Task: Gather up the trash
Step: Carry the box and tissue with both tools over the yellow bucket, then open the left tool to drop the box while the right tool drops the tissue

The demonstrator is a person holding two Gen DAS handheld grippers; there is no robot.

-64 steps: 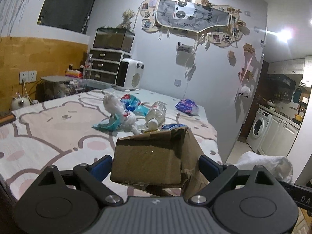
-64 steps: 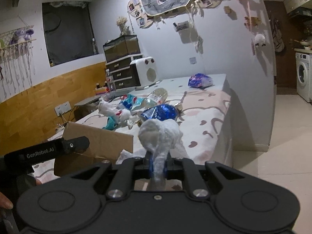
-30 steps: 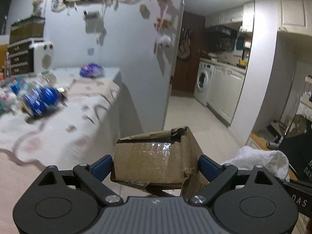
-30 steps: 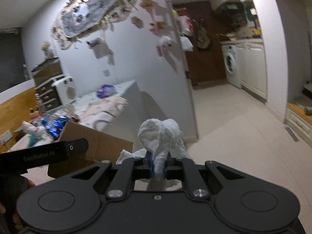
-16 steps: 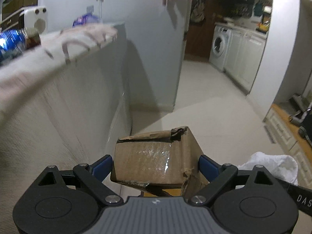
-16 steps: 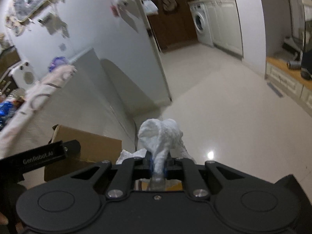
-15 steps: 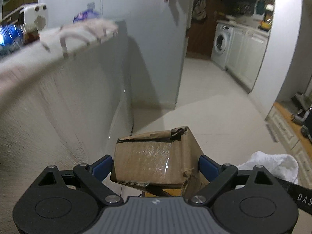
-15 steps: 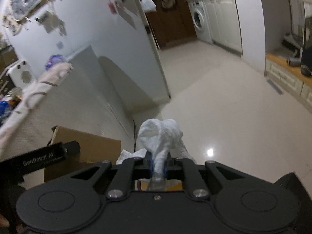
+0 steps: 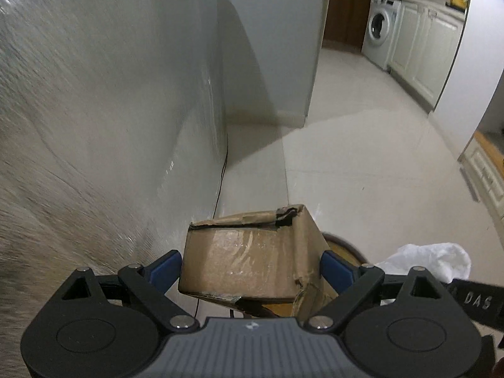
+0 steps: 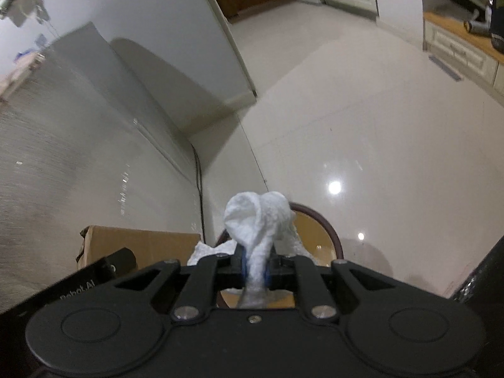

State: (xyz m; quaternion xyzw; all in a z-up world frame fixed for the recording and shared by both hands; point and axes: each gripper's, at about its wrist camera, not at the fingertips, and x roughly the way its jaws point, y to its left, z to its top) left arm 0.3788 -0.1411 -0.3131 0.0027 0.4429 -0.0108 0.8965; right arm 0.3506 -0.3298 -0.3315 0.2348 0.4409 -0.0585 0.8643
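Your left gripper point(image 9: 252, 267) grasps a cardboard box point(image 9: 249, 258), your right gripper point(image 10: 255, 271) a crumpled tissue point(image 10: 258, 220), above a brown-rimmed bin point(image 10: 318, 236) (bedside drape point(image 9: 94, 126) close left).

a brown cardboard box point(image 9: 252, 261) with shiny clear tape sits between blue pads point(image 9: 165, 267), a white crumpled tissue point(image 10: 258, 220) at twelve o'clock, a tan bin point(image 10: 315, 236) rimmed dark brown, on glossy cream floor point(image 10: 362, 126).

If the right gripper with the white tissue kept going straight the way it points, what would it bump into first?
Probably the round bin with the dark rim: it sits right behind the crumpled tissue that the right gripper pinches. Depth is hard to judge, so it might reach the floor beyond.
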